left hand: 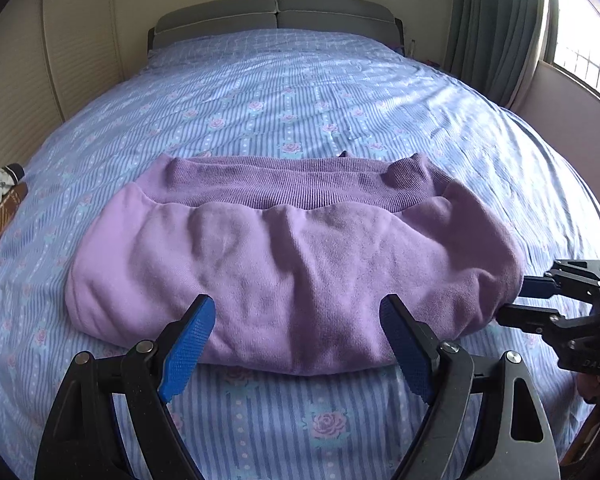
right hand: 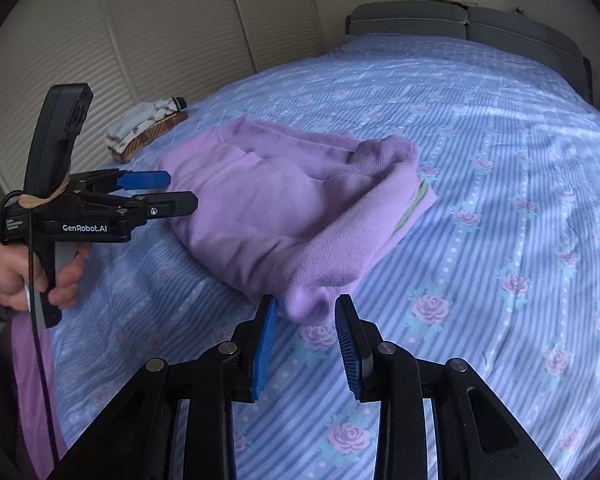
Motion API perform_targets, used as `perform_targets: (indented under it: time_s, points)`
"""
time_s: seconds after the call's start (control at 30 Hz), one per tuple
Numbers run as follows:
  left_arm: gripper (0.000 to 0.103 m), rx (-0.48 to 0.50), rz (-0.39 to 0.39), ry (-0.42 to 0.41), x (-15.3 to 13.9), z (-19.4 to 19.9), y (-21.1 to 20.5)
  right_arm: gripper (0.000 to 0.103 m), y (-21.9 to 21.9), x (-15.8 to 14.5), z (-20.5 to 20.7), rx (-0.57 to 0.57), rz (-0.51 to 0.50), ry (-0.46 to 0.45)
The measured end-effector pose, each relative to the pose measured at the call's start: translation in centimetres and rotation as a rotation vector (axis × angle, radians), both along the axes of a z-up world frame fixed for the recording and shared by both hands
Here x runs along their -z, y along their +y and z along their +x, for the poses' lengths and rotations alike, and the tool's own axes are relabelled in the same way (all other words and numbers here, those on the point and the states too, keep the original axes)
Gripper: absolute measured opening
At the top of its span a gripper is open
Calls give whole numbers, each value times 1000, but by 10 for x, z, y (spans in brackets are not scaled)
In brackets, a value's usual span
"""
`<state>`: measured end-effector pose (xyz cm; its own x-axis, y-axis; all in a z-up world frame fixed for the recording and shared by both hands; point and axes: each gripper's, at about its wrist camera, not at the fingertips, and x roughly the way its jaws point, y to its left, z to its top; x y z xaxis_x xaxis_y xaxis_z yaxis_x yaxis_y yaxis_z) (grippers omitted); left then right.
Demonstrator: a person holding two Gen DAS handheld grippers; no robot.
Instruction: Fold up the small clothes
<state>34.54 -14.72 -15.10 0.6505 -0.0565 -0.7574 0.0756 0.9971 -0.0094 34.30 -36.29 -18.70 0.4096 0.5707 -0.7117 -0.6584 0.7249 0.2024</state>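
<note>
A lilac garment [left hand: 284, 264] lies folded into a thick bundle on the bed, its ribbed hem on top at the far side. In the right wrist view the garment [right hand: 284, 208] shows a green strip at its right edge. My left gripper [left hand: 298, 320] is open, its jaws wide apart at the bundle's near edge, holding nothing. It also shows in the right wrist view [right hand: 176, 192] beside the bundle's left end. My right gripper [right hand: 306, 324] is open, its jaws either side of the bundle's near corner. It shows in the left wrist view [left hand: 512, 300] at the bundle's right end.
The bed [left hand: 300, 92] has a blue striped sheet with roses and a grey headboard [left hand: 276, 16]. A small pile of folded clothes [right hand: 148, 128] lies at the bed's left edge beside the slatted wall [right hand: 160, 32]. A curtain [left hand: 496, 20] and window are at the right.
</note>
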Motion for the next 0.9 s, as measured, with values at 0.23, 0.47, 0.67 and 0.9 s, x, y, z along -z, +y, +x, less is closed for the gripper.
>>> perform_targets:
  time_s: [0.23,0.47,0.67,0.9]
  points:
    - [84,-18,-12,9,4,5,3,23,-8,11,16,-35,144,64]
    - [84,-24,-8,15,13,8,10,11,-13,18,-14,-54,82,33]
    - [84,-23,10,16,16,5,13,1,-23,34,-25,86,9,77]
    - [84,-40,-20,0,16,2,21,1,-44,7,-39,305,146,15]
